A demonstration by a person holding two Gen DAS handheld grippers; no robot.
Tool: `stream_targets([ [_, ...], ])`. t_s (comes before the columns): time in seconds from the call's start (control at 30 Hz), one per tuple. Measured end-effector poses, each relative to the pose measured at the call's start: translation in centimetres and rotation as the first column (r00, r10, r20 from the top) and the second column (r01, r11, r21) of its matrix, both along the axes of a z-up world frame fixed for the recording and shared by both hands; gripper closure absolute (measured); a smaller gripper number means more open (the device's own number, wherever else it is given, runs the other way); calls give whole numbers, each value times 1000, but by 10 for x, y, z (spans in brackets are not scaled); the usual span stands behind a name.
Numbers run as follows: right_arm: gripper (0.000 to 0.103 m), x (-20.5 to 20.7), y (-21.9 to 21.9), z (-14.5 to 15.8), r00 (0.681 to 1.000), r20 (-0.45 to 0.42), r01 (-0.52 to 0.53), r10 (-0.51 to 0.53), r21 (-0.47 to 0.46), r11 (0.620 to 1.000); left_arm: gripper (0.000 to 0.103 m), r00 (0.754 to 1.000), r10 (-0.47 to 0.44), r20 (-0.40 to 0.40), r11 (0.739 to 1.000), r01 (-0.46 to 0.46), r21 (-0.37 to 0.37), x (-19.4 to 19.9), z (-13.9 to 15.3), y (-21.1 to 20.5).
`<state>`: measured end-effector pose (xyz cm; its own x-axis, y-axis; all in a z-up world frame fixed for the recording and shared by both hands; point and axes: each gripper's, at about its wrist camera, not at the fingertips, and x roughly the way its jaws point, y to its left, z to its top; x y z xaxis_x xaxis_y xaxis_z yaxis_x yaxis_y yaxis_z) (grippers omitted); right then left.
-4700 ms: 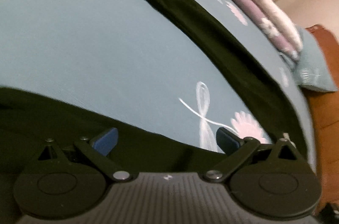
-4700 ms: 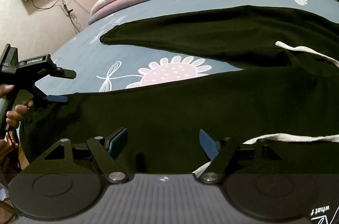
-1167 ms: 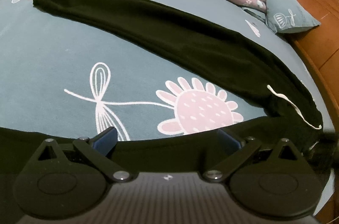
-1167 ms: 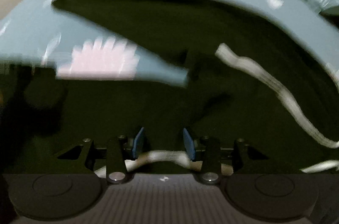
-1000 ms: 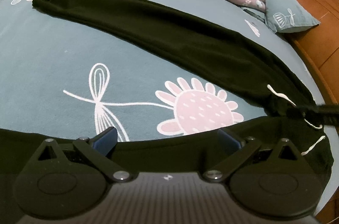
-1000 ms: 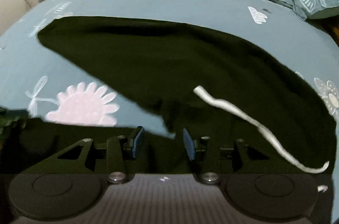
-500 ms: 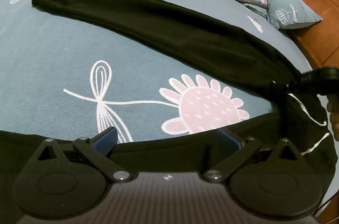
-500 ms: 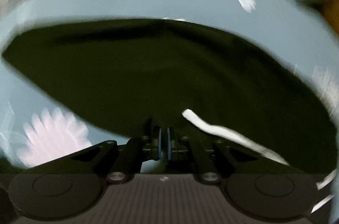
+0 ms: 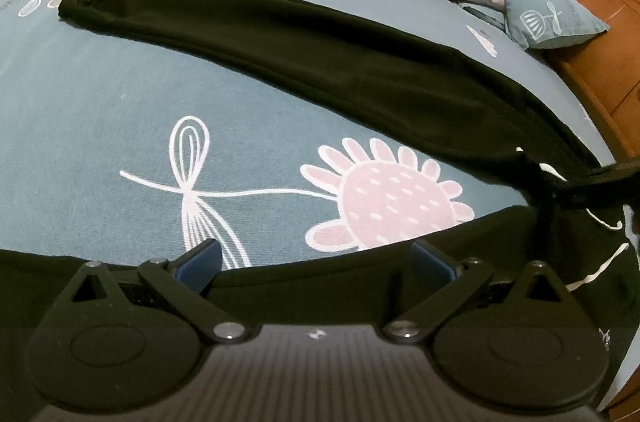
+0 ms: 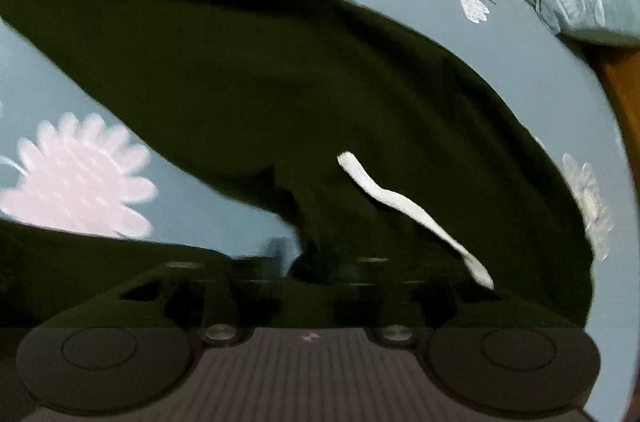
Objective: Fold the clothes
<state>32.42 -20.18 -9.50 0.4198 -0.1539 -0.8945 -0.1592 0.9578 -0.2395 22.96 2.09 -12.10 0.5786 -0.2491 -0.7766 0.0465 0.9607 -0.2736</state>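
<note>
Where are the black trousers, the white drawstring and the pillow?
black trousers (image 9: 320,46), left wrist view, middle of far leg.
white drawstring (image 10: 408,208), right wrist view, middle of cord.
pillow (image 9: 548,10), left wrist view, front face.

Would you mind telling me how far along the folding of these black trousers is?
Done: black drawstring trousers lie spread on the blue floral bedsheet, legs apart. In hand: right hand-held gripper has just closed, pinching the crotch fabric; left hand-held gripper is open over the near leg. Left: every fold.
</note>
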Motion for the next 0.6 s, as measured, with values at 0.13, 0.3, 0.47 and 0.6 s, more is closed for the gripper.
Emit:
stream_targets([
  [0.13,98,20,-28,3,987,40,149,-158,183,972,3,1000,-4,2,1000,4,5,0,0,-1],
  [0.3,79,8,-51,10,980,36,176,-196,304,936,3,1000,0,1,1000,0,-8,-1,1,1],
  [0.47,79,-34,-41,24,983,128,87,-131,304,949,3,1000,-5,4,1000,5,14,-2,0,-3],
  [0.6,79,-55,-29,-5,997,59,28,-43,233,972,3,1000,-11,8,999,11,30,-3,-1,-6],
])
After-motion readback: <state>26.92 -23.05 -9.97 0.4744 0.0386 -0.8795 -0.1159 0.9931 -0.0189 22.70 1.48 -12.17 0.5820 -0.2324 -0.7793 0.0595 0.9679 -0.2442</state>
